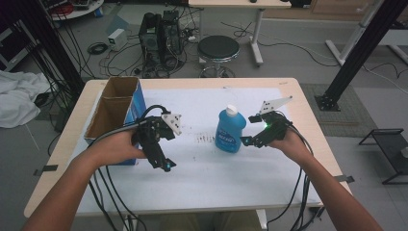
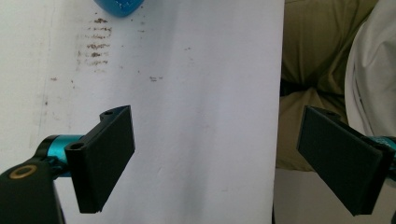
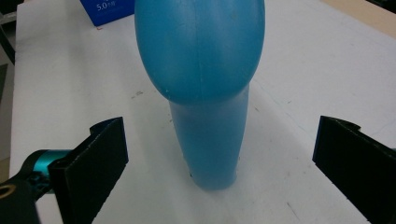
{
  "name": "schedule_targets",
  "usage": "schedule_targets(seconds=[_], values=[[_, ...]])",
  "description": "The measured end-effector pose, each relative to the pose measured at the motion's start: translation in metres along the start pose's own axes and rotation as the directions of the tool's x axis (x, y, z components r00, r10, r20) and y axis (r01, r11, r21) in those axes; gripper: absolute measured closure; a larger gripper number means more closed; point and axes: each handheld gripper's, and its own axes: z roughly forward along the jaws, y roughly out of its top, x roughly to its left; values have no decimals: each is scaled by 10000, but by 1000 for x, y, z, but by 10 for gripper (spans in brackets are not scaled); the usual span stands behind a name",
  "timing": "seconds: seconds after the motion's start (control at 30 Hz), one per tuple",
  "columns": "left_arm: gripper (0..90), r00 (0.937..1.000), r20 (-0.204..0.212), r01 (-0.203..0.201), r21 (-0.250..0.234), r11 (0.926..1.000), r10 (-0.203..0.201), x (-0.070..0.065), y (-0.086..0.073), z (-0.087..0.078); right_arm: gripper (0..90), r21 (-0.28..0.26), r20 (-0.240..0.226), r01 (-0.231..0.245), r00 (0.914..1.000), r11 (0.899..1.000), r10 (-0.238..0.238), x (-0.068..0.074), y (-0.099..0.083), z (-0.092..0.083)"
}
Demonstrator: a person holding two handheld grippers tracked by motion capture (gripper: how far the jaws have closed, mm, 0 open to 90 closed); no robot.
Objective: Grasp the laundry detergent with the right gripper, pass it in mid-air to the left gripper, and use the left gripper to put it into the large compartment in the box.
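**Blue bottle stands between spread right fingers**

The blue bottle stands upright on the white-covered bench. The right gripper sits just beside it, fingers wide apart, flanking the bottle without touching. The left gripper, also wide open and empty, hovers near the cardboard box.

Both forearms are bare, with no sleeves showing. The left gripper is a black handheld block with a white three-cornered plate dotted black on top, a small green-lit tip and black cables trailing off it. The right gripper has the same build, with a green light glowing on its body. Each carries two flat black rectangular jaws on turquoise metal cylinders, with a brass-ringed screw hole on the black housing. The person wears olive trousers and a white top.
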Motion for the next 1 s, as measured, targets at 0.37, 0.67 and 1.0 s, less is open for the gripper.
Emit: schedule_targets(seconds=[0.37,0.67,1.0], values=[[114,9999,-52,-93,32,10000,93,1,-1,-1,22,-435,-64,-41,10000,9990,39,4,-4,12],[113,9999,-16,-135,87,9999,135,1,-1,-2,22,-734,-149,-46,9999,9973,35,5,-5,28],[114,9999,-7,-126,123,9998,126,1,-3,-2,22,-1193,-72,-79,9999,9928,71,7,-6,40]])
